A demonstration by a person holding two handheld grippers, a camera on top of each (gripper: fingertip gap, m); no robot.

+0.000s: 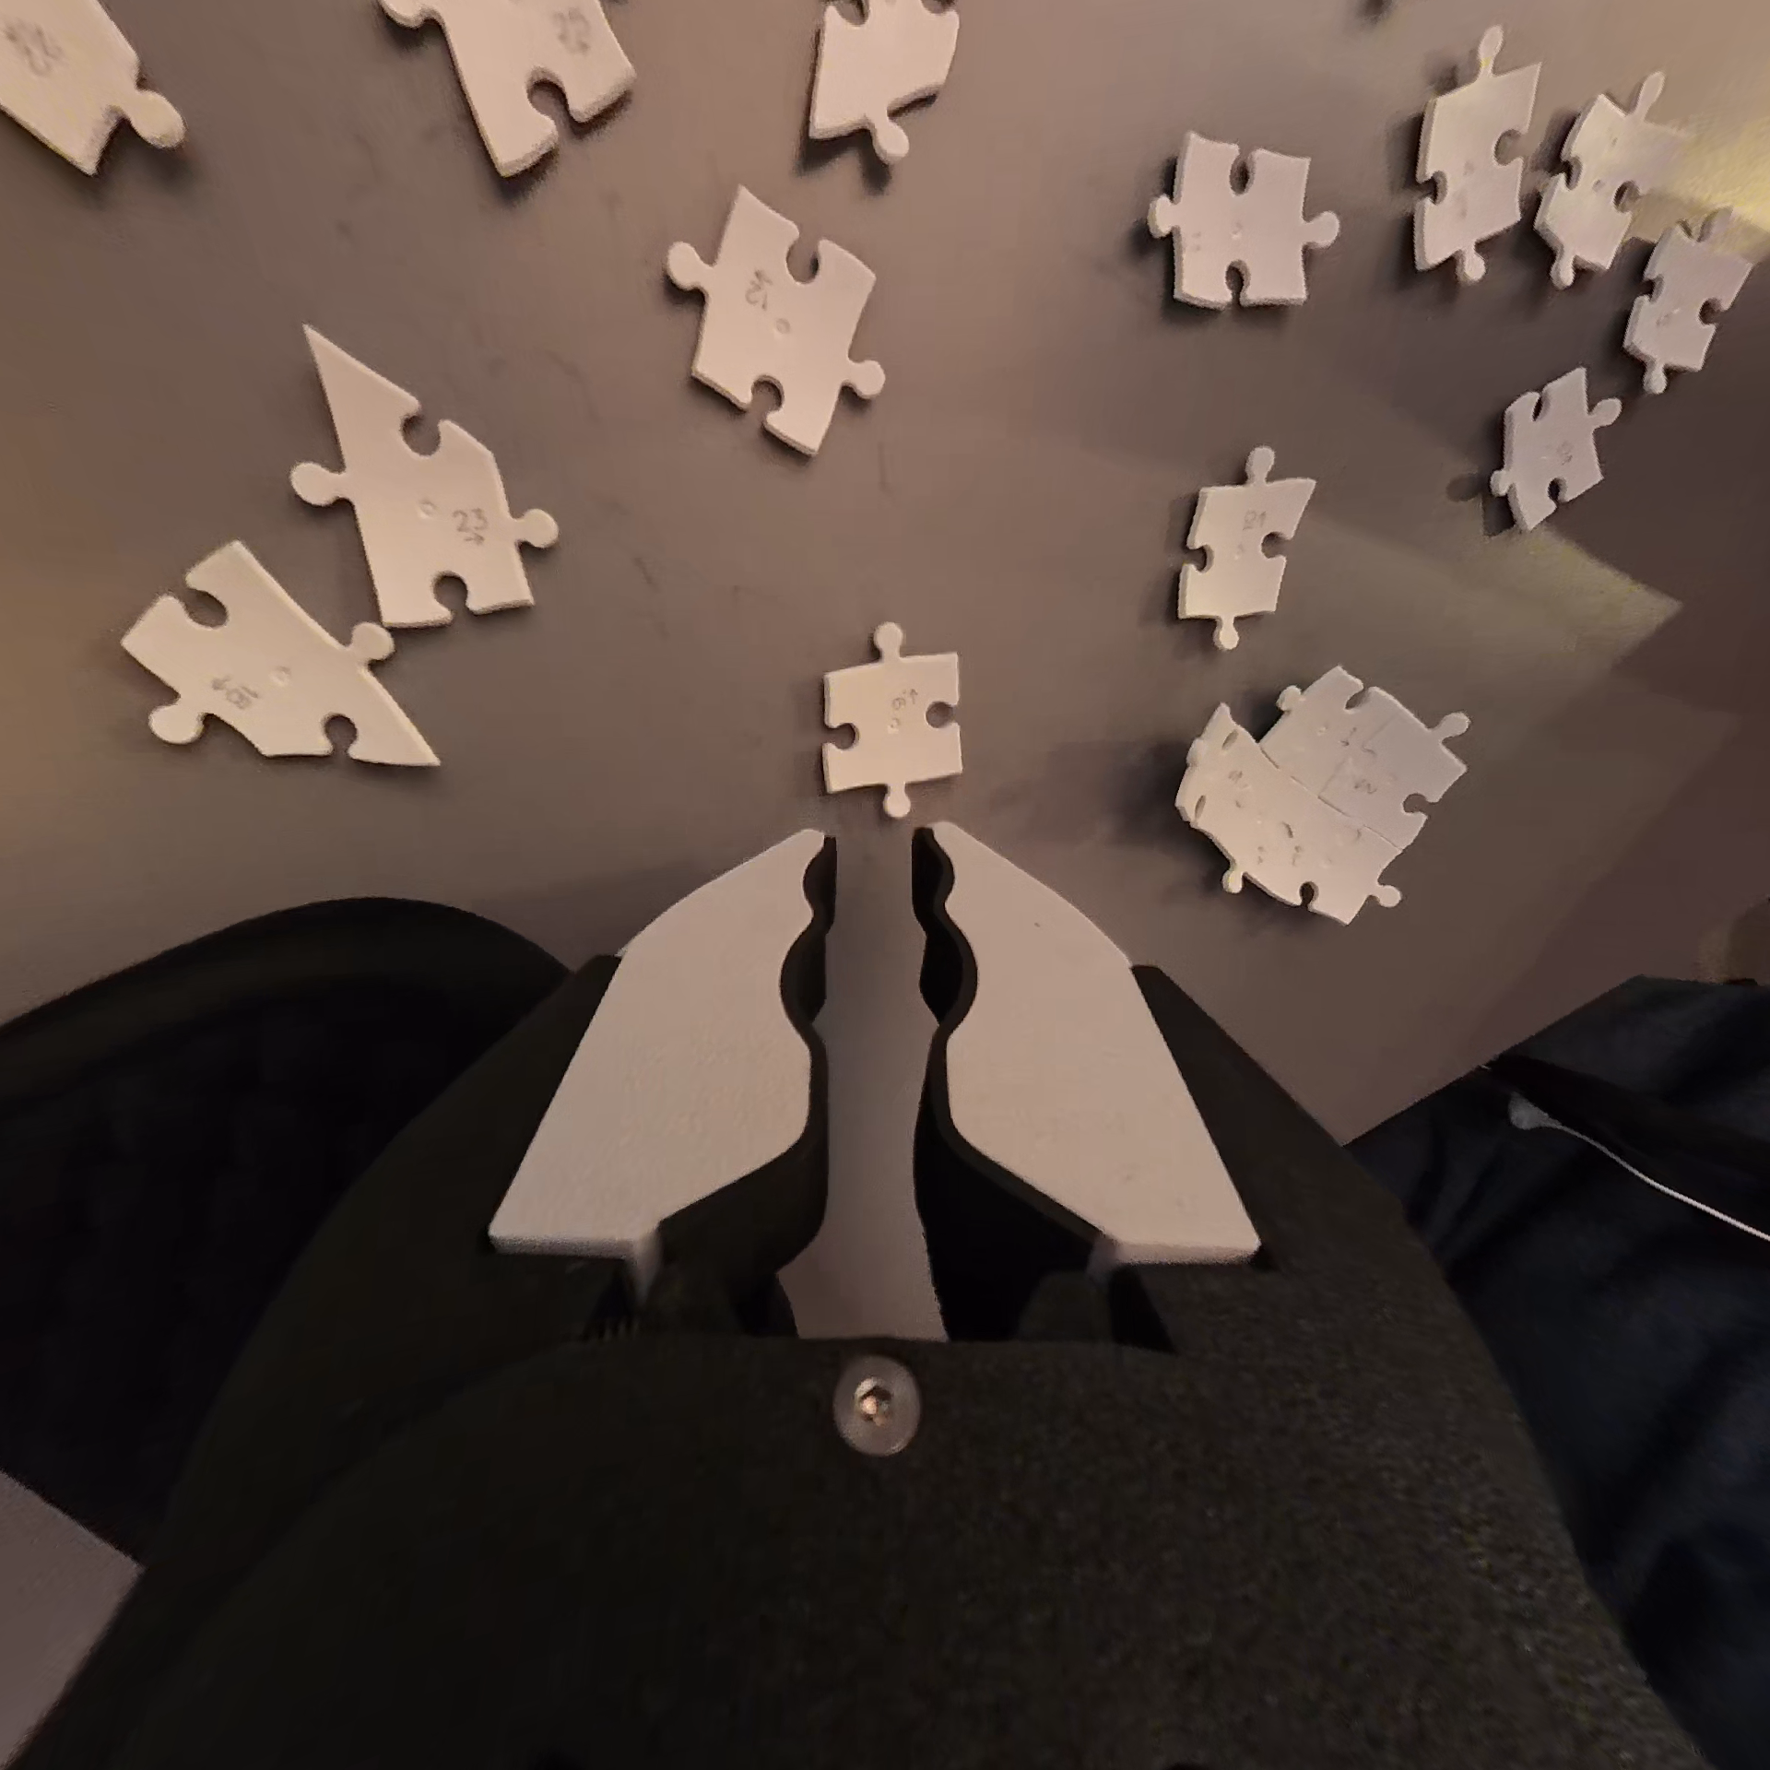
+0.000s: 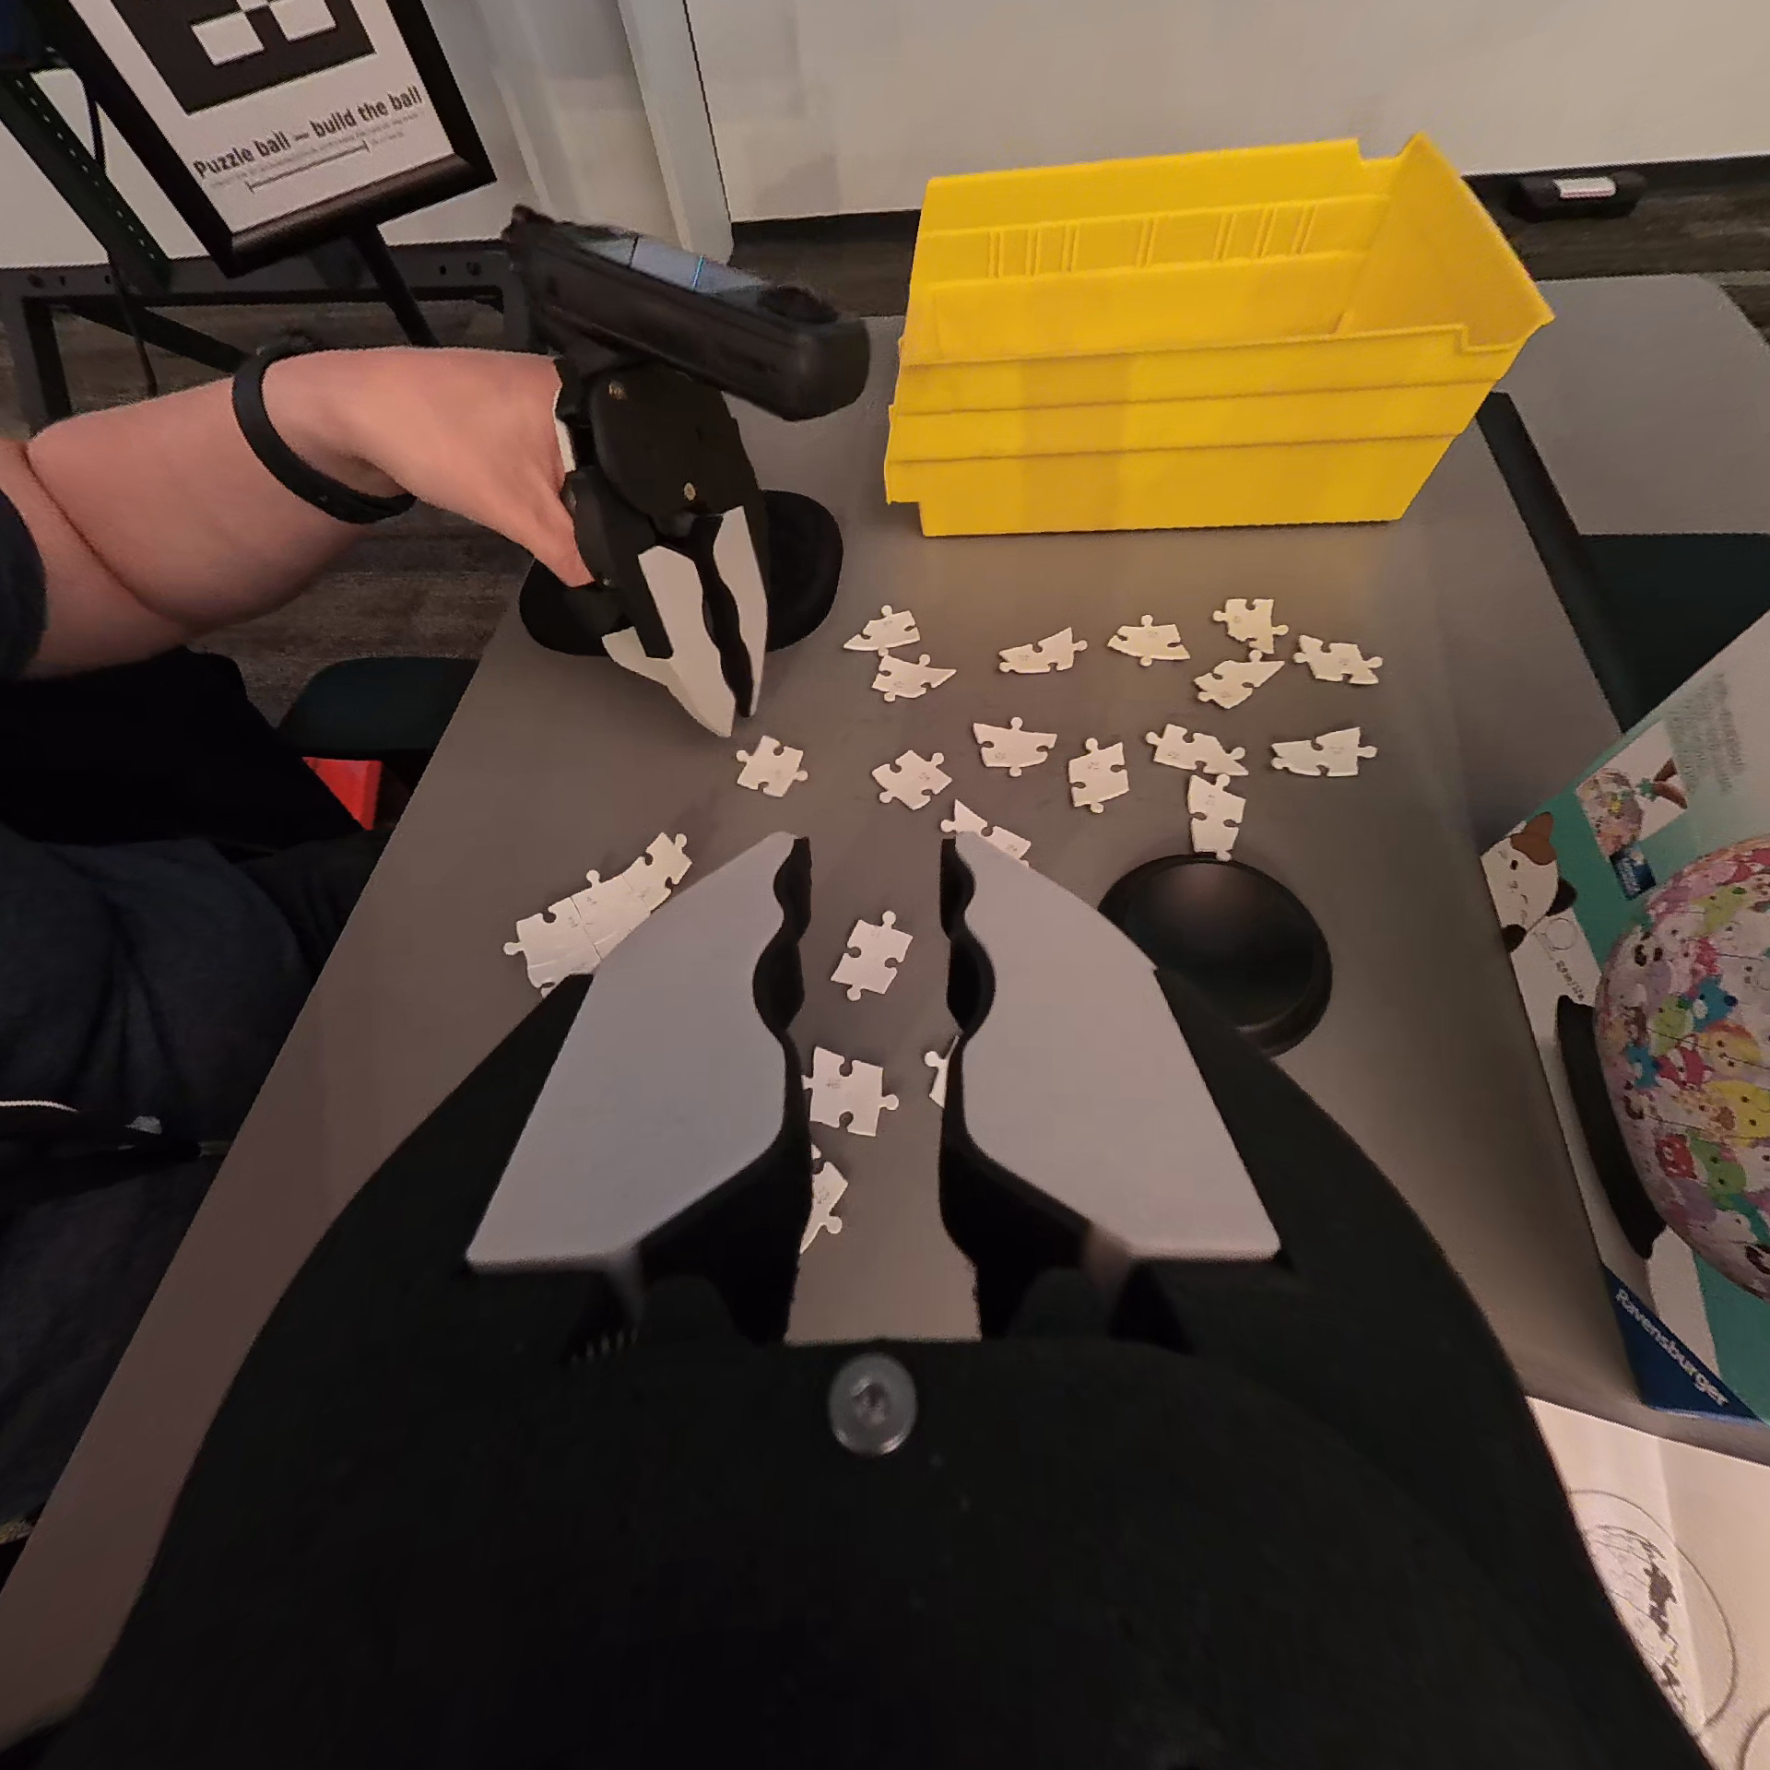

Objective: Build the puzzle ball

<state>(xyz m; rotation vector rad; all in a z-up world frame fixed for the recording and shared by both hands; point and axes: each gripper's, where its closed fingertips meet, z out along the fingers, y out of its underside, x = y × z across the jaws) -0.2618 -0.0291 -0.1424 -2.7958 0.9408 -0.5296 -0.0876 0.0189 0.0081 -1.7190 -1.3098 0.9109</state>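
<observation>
The left gripper hung low over the grey table, and the small square piece lay flat just beyond its tips, at 12 o'clock from the jaws in the left wrist view. The jaws stood a little apart and held nothing; the gap between them looked narrower than the piece. The piece was nearly as wide as long, with one knob pointing to 12 o'clock and another to 6 o'clock, toward the gap. The joined cluster of several pieces lay at about 3 o'clock from this piece, near but not touching it. In the right wrist view the left gripper pointed down at the same piece, while the right gripper was higher and further back, its jaws moderately open and empty. So the left one was clearly nearer, and I judge that it was the one to take this piece, after opening a little more. The piece was thin and flat on a smooth top, so the fingertips might slip over it. Other loose pieces lay scattered from 10 to 2 o'clock. A yellow bin stood at the far edge, a black stand at the right, and the puzzle box further right.
</observation>
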